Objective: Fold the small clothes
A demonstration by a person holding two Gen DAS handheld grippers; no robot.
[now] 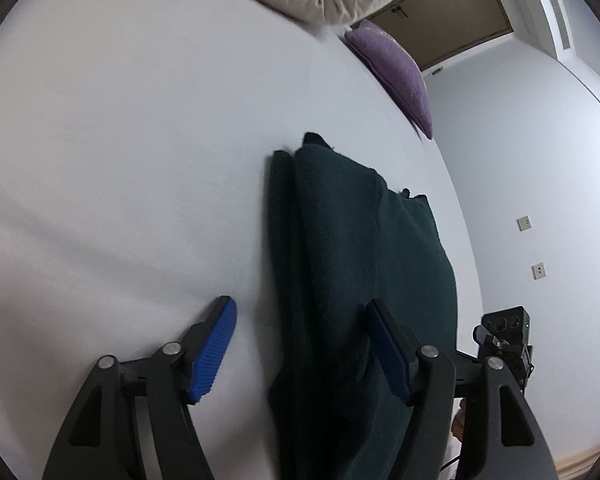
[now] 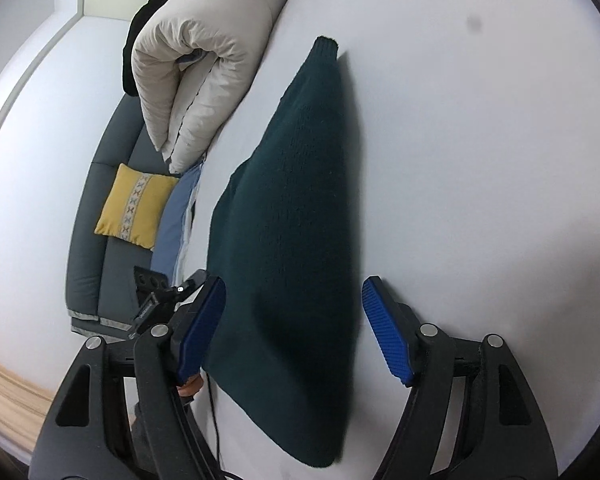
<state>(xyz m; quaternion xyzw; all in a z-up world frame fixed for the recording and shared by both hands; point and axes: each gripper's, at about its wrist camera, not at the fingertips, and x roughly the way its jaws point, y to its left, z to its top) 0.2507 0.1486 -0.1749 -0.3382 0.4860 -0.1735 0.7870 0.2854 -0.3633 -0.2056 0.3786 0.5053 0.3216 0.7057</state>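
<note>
A dark green knitted garment (image 1: 364,264) lies folded into a long strip on the white bed sheet (image 1: 120,160). My left gripper (image 1: 304,348) is open and empty, its blue pads (image 1: 214,354) spread over the garment's near left edge. In the right wrist view the same garment (image 2: 296,216) runs away from me, one ribbed cuff end at the far tip. My right gripper (image 2: 292,328) is open and empty, its jaws straddling the garment's near part. The other gripper's body shows at the left (image 2: 160,300).
A rolled cream duvet (image 2: 196,68) lies at the bed's far side. A purple cushion (image 1: 400,76) lies by the bed edge. A grey sofa (image 2: 100,208) with a yellow cushion (image 2: 134,204) stands beyond the bed. White wall with sockets (image 1: 524,223) at the right.
</note>
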